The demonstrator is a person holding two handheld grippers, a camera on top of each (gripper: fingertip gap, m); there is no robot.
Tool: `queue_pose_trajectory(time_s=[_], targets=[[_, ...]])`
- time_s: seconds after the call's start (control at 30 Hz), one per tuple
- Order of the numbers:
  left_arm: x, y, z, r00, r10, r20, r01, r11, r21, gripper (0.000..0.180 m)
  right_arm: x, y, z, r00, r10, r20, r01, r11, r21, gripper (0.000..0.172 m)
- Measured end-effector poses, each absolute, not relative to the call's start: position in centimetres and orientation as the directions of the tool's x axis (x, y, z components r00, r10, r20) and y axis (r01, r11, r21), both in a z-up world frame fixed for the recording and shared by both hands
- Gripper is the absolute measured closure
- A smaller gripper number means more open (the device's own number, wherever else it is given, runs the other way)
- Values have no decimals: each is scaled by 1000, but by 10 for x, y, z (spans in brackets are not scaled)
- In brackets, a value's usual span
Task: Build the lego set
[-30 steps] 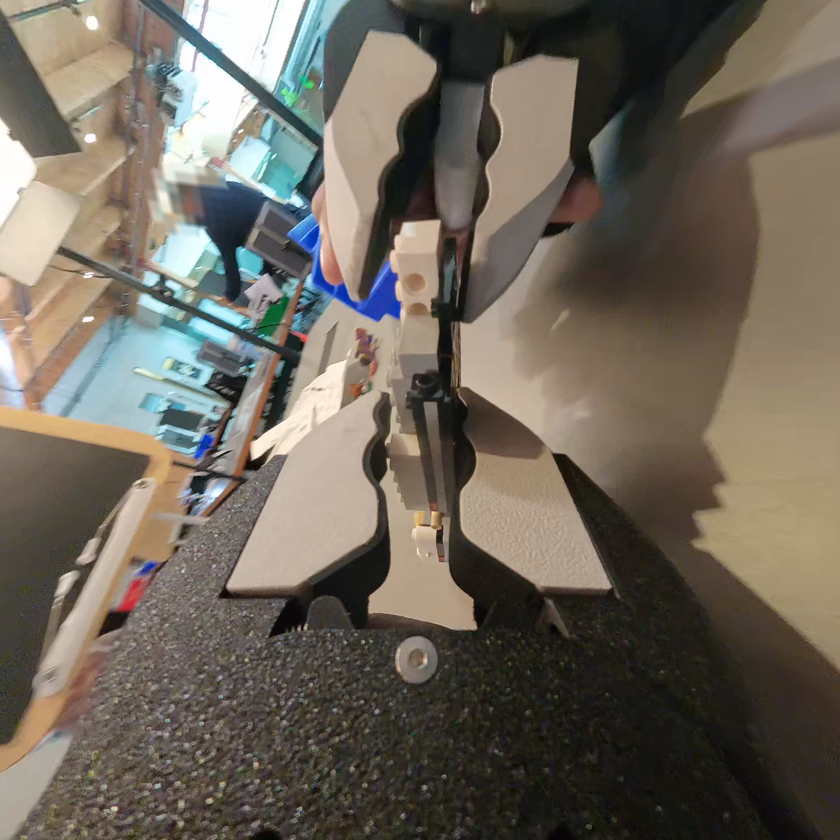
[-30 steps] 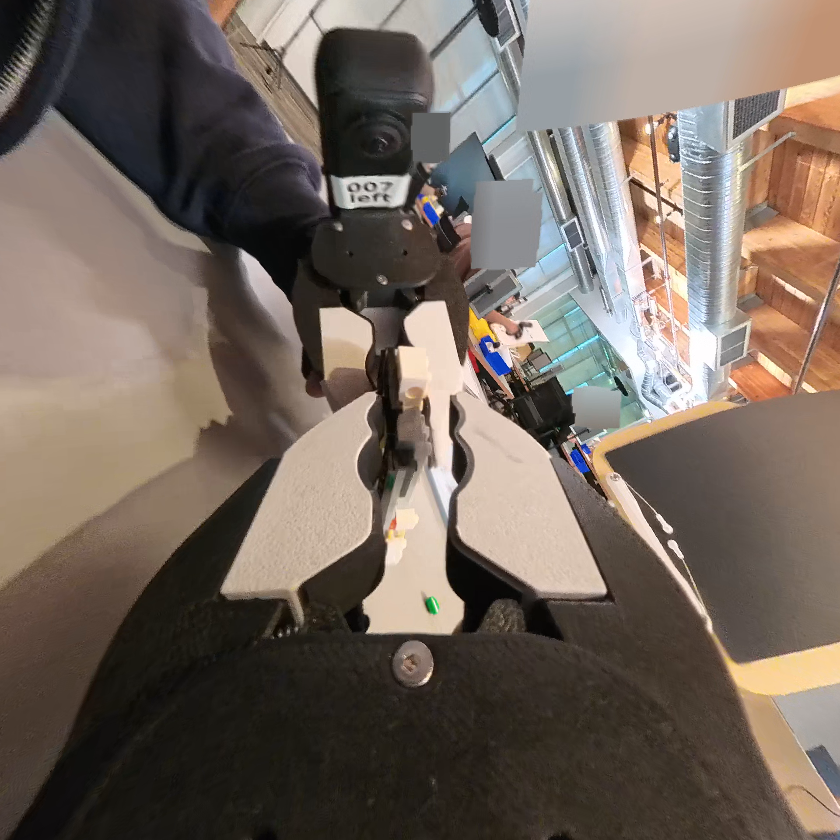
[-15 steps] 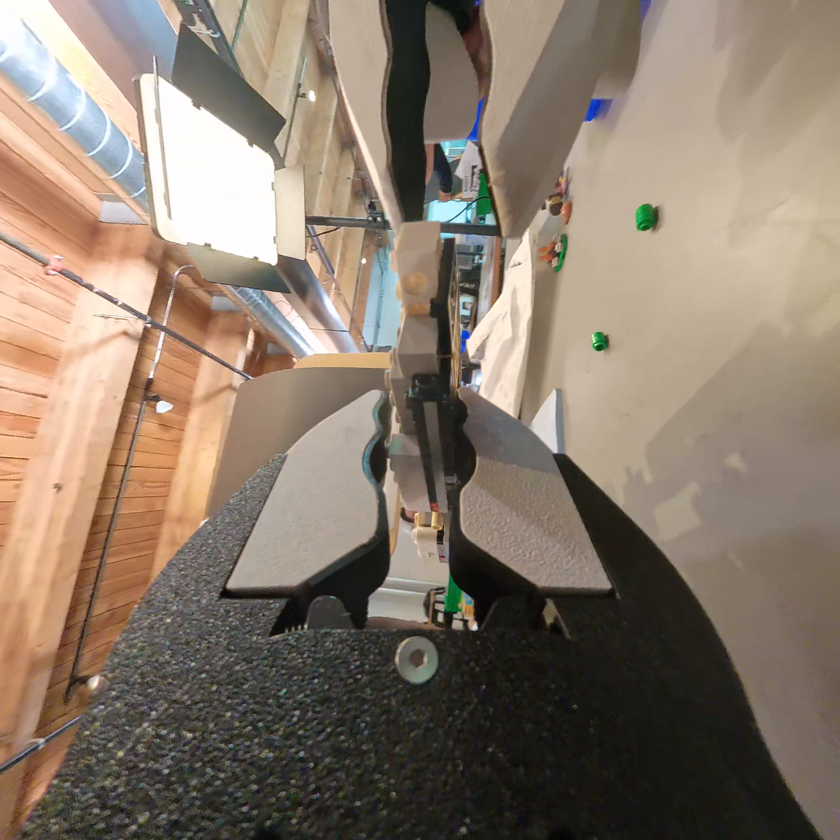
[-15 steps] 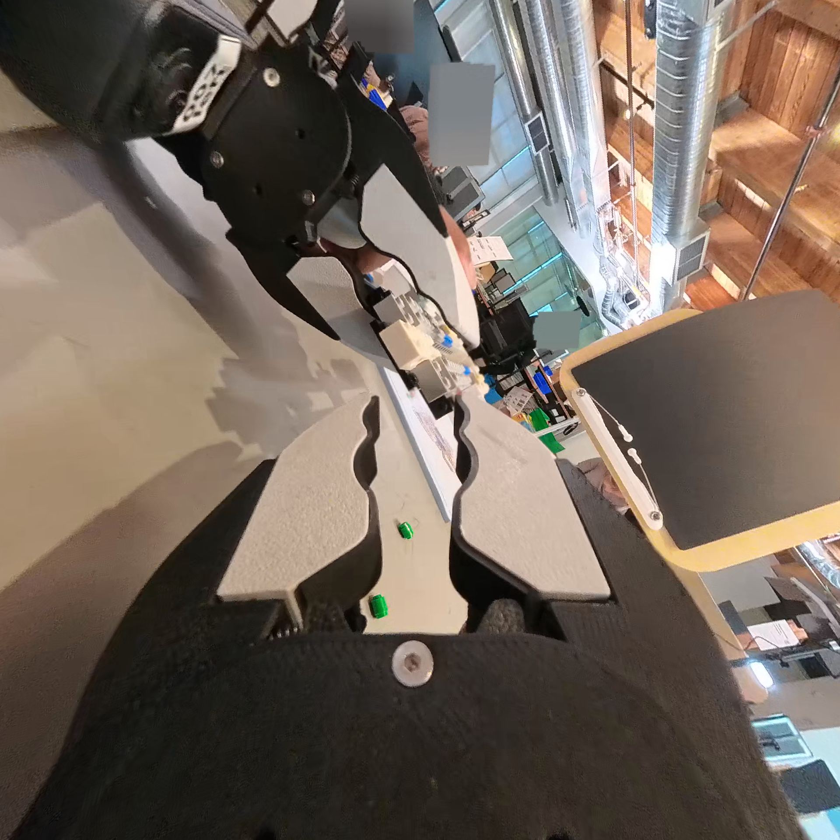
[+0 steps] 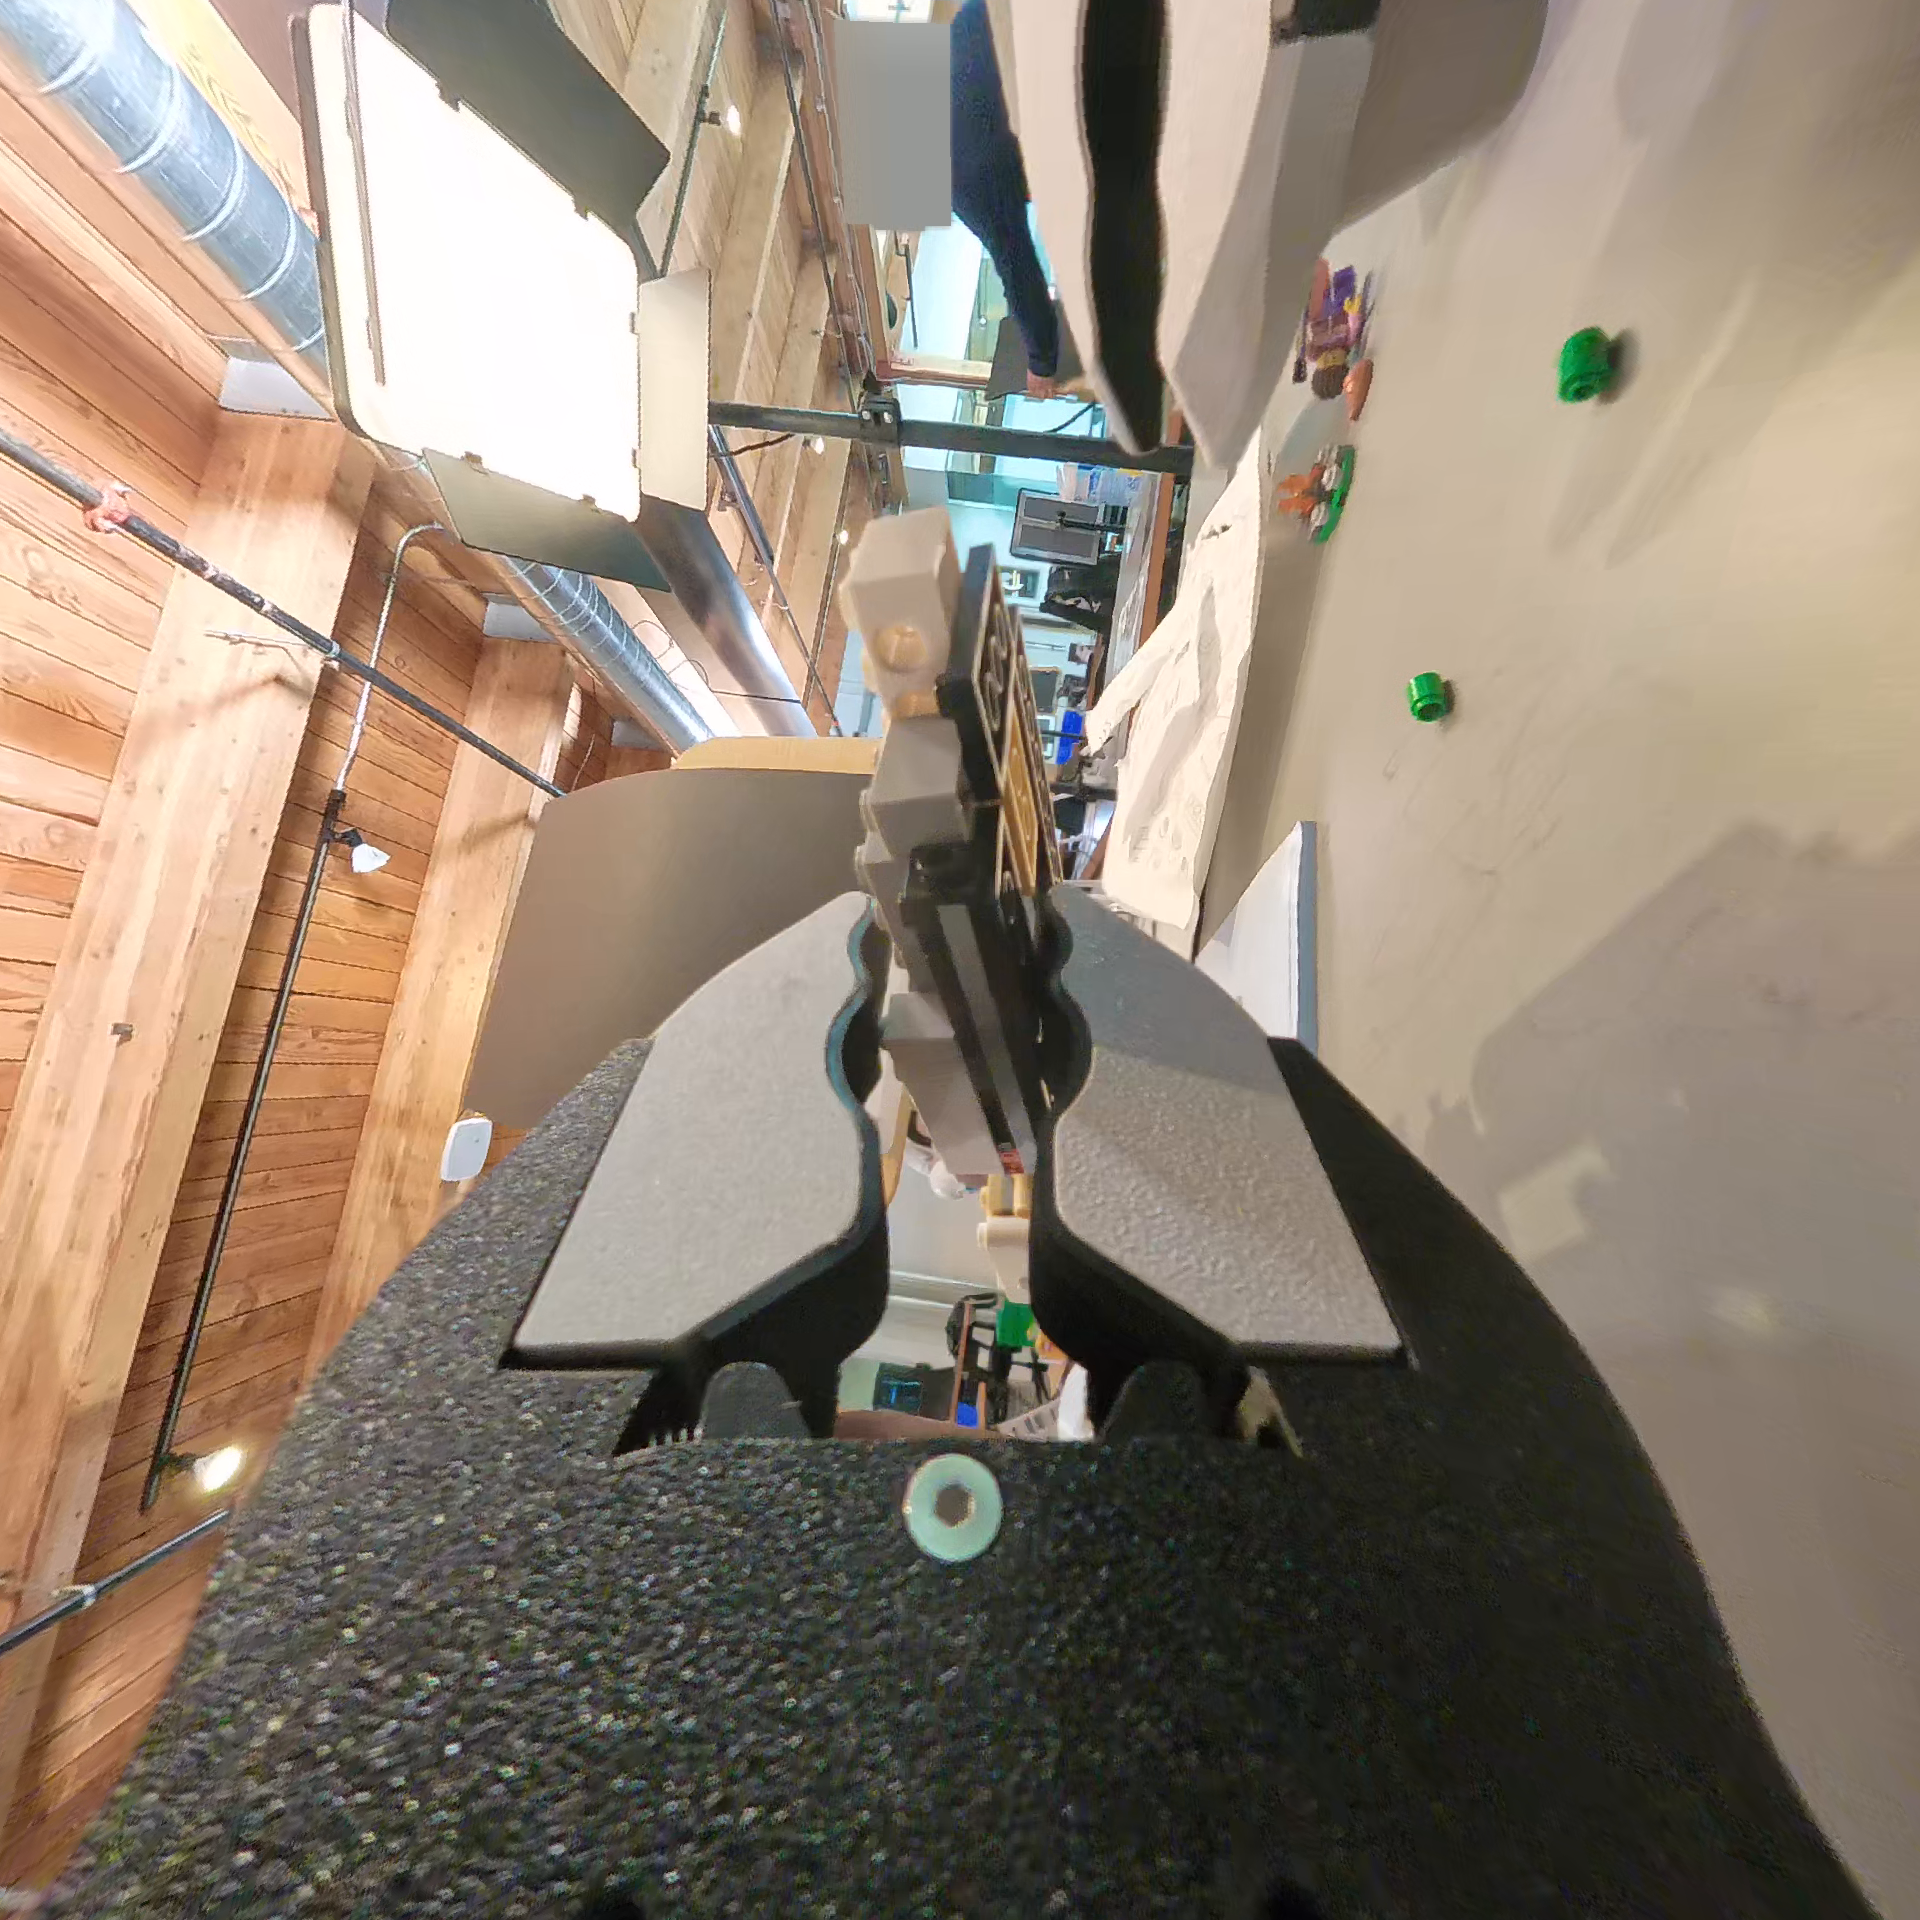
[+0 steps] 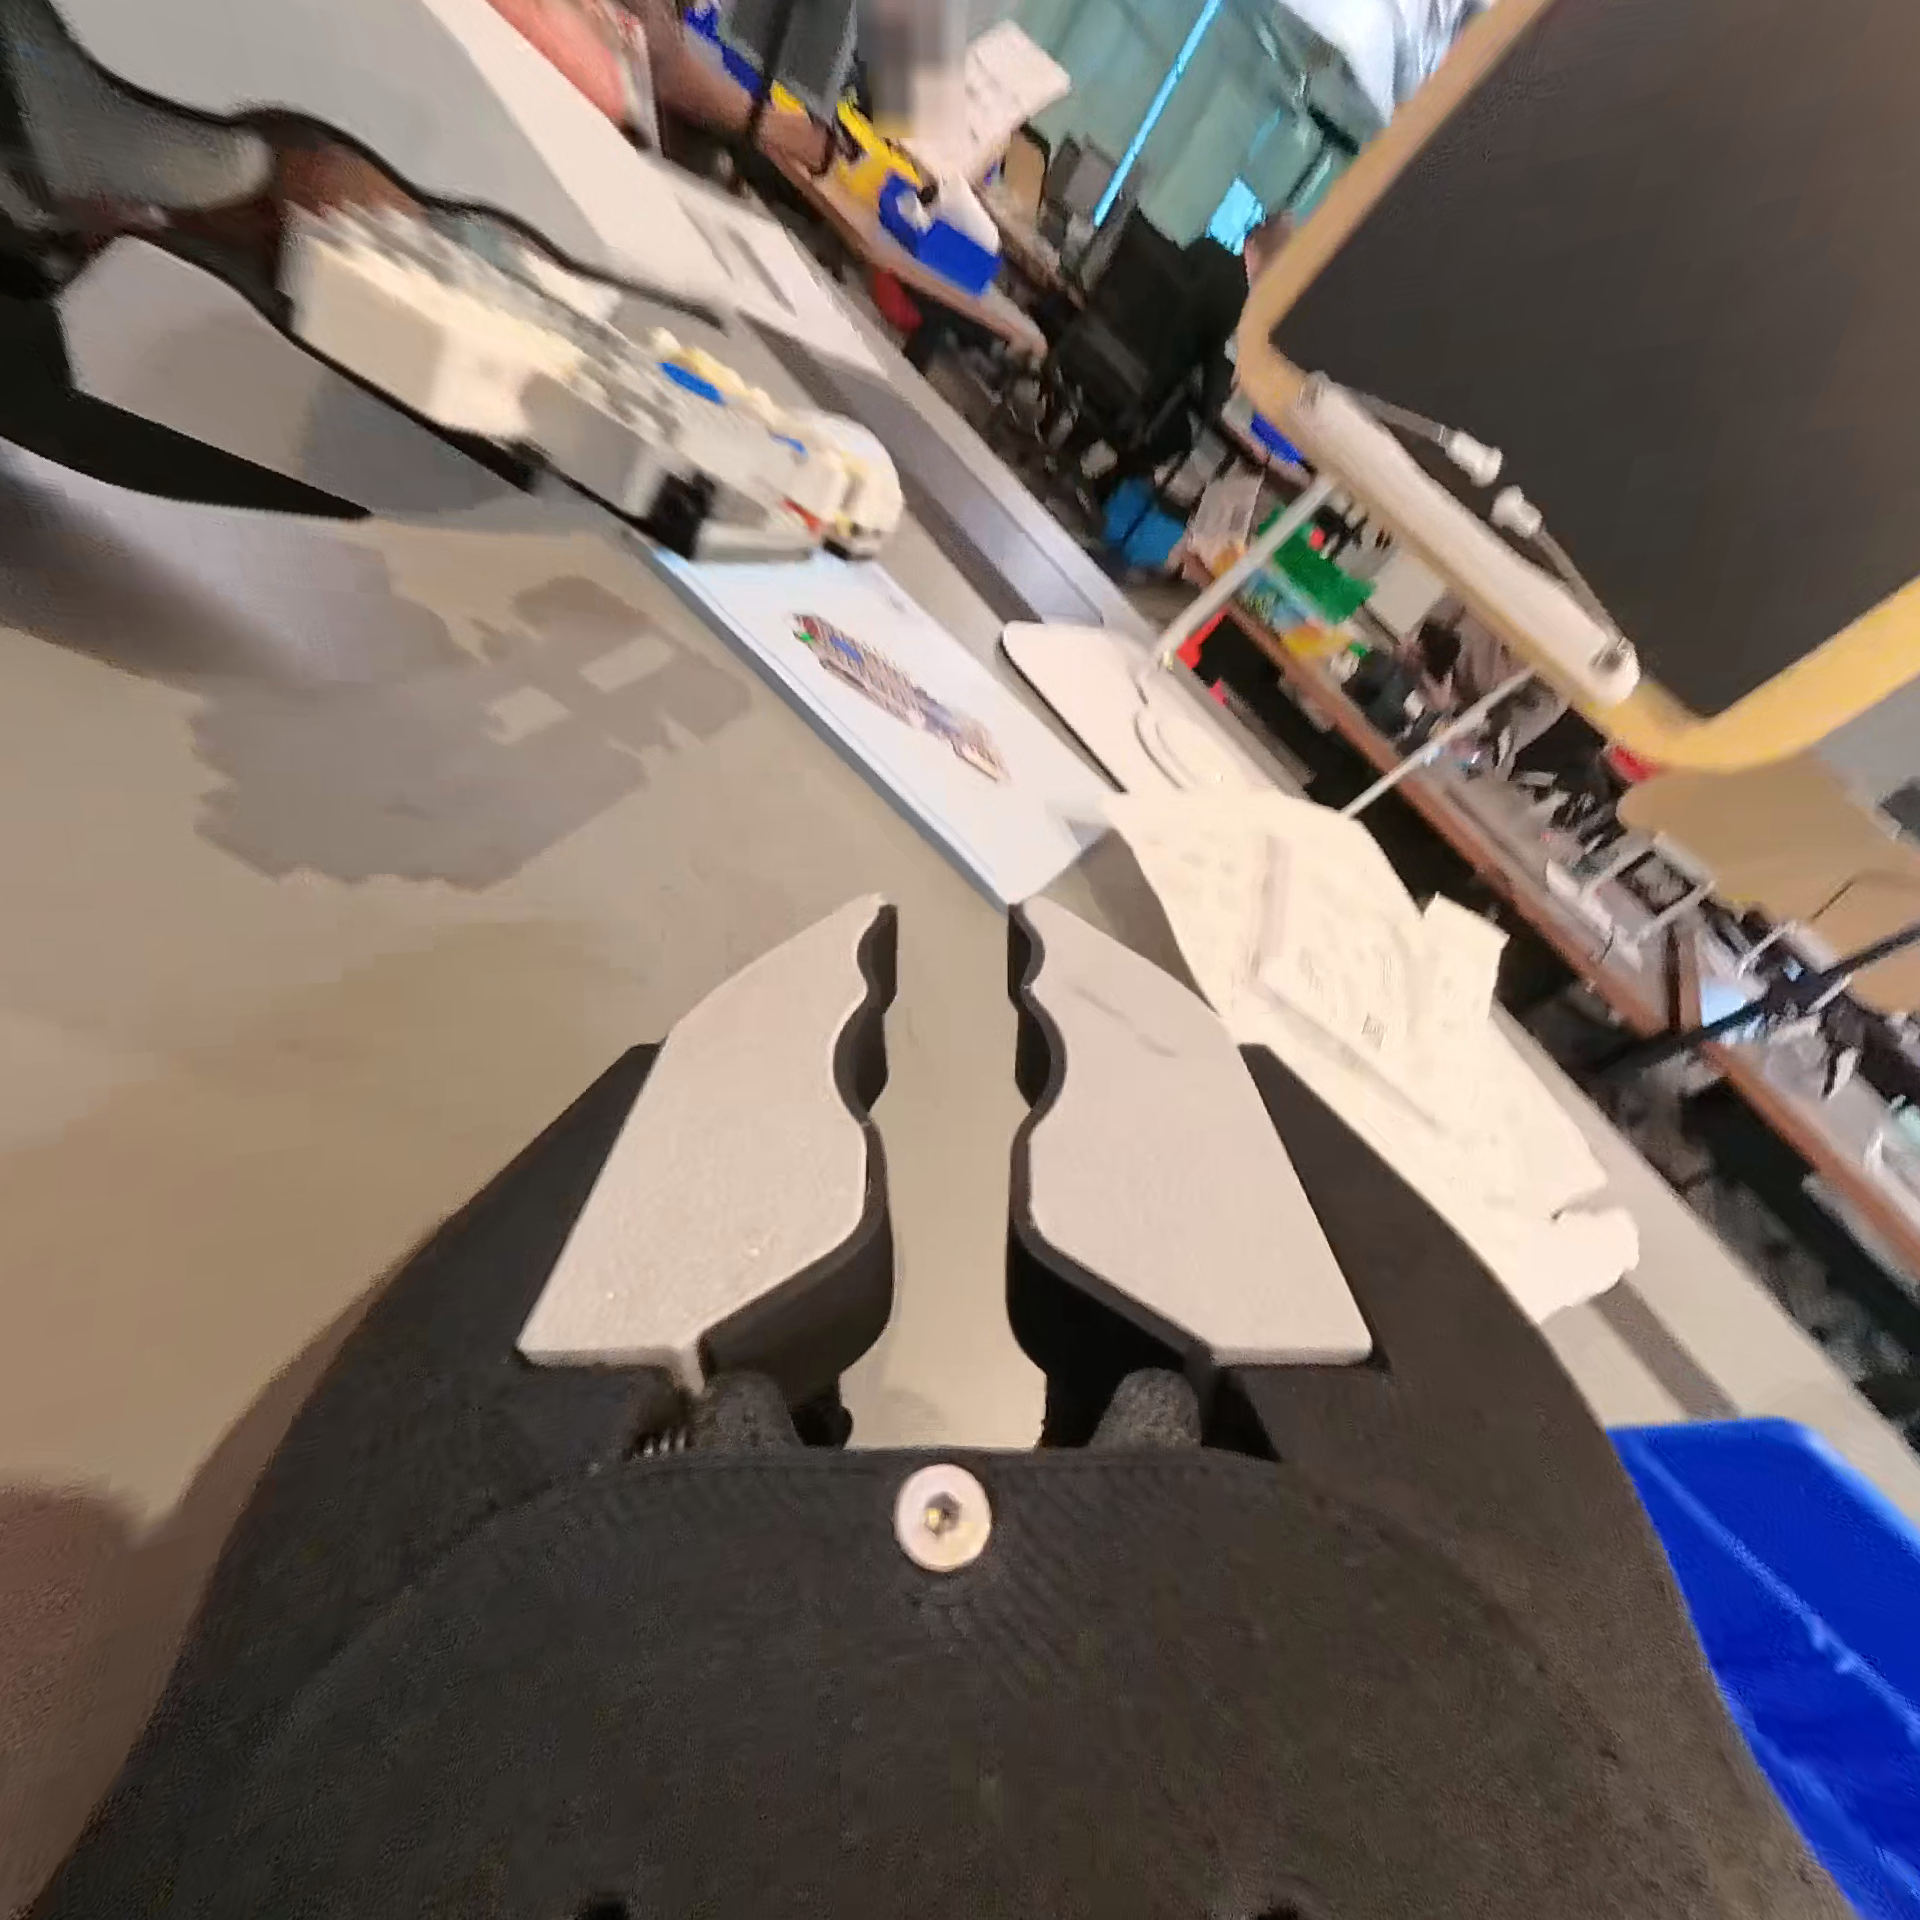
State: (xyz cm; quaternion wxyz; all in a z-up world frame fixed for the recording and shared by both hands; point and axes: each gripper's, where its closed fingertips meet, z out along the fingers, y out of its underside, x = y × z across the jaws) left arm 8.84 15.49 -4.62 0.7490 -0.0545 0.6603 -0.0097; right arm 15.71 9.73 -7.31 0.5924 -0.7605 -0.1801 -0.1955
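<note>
My left gripper [image 5: 956, 925] is shut on a toy brick model [image 5: 951, 790] of grey, black, tan and white pieces, held up in the air above the table. The same model [image 6: 623, 416] shows blurred in the right wrist view at upper left, between the left gripper's fingers [image 6: 156, 343]. My right gripper [image 6: 951, 920] is open and empty, low over the grey table [image 6: 312, 987], away from the model. In the left wrist view the right gripper's fingers [image 5: 1226, 208] hang at the top, apart from the model.
Two small green round bricks [image 5: 1584, 364] [image 5: 1425, 696] and small figures [image 5: 1325, 332] lie on the table. A printed booklet [image 6: 904, 707], crumpled paper sheets [image 6: 1351, 997] and a blue bin [image 6: 1787, 1621] are near the right gripper. My right fingertips sit around 10 cm from my left ones.
The right gripper let go of the brick model, drew back and down toward the table, and its fingers narrowed on air. The left gripper kept its hold and tilted the model.
</note>
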Motion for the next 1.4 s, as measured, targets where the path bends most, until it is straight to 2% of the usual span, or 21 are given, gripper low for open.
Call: queue_pose_trajectory(time_s=[0.1, 0.27, 0.53, 0.77, 1.4], targets=[[90, 154, -51, 104, -100, -989, -49, 993, -106, 154, 167, 98, -85, 883, 44, 468, 459, -300, -837, 151], [93, 147, -60, 59, -136, -989, -21, 990, -138, 154, 160, 98, -85, 862, 81, 500, 502, -278, -819, 151], [96, 136, -73, -26, -167, -986, 28, 986, -167, 155, 117, 96, -70, 714, 160, 682, 698, -92, -710, 146], [94, 134, -74, -42, -192, -981, 44, 980, -193, 155, 89, 99, -62, 645, 198, 738, 748, 37, -663, 138], [91, 119, -80, -70, -95, -993, 88, 991, -101, 154, 70, 96, -71, 574, 234, 784, 786, 108, -608, 136]])
